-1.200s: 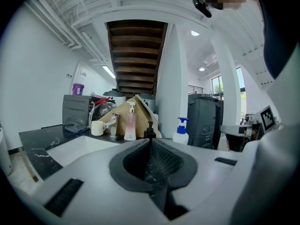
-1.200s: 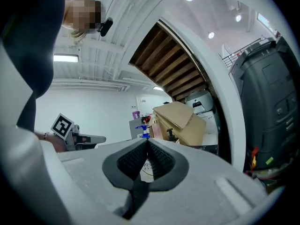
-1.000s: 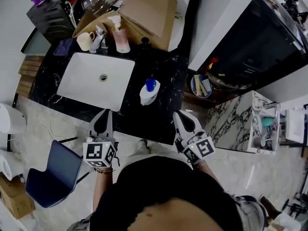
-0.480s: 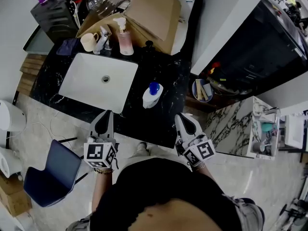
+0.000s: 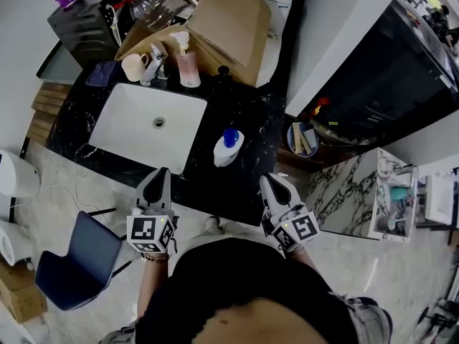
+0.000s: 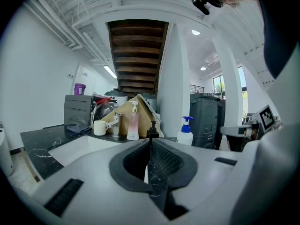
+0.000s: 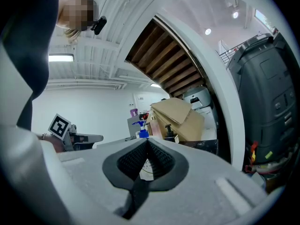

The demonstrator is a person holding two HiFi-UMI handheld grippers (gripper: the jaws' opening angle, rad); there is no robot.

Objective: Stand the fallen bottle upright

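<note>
A white bottle with a blue pump top [image 5: 227, 147] stands upright on the black marble counter [image 5: 247, 120], just right of the sink. It shows past the jaws in the left gripper view [image 6: 186, 131] and the right gripper view [image 7: 140, 127]. My left gripper [image 5: 159, 175] hovers at the counter's front edge, below the sink, with its pads pressed together [image 6: 150, 142] and nothing in them. My right gripper [image 5: 269, 180] is at the front edge, below and right of the bottle, also shut and empty [image 7: 147, 142]. Neither touches the bottle.
A white sink [image 5: 147, 124] is set in the counter, with a faucet [image 5: 154, 52], a mug [image 5: 133, 67], a pink soap dispenser [image 5: 188, 61] and a black pump bottle [image 5: 222, 74] behind it. A cardboard box [image 5: 229, 16] leans at the back. A blue chair [image 5: 79, 260] stands lower left.
The counter and bottle have slid slightly down and right in the head view as the camera shifted. Both grippers stay shut and have hardly moved. The bottle stands upright throughout.
</note>
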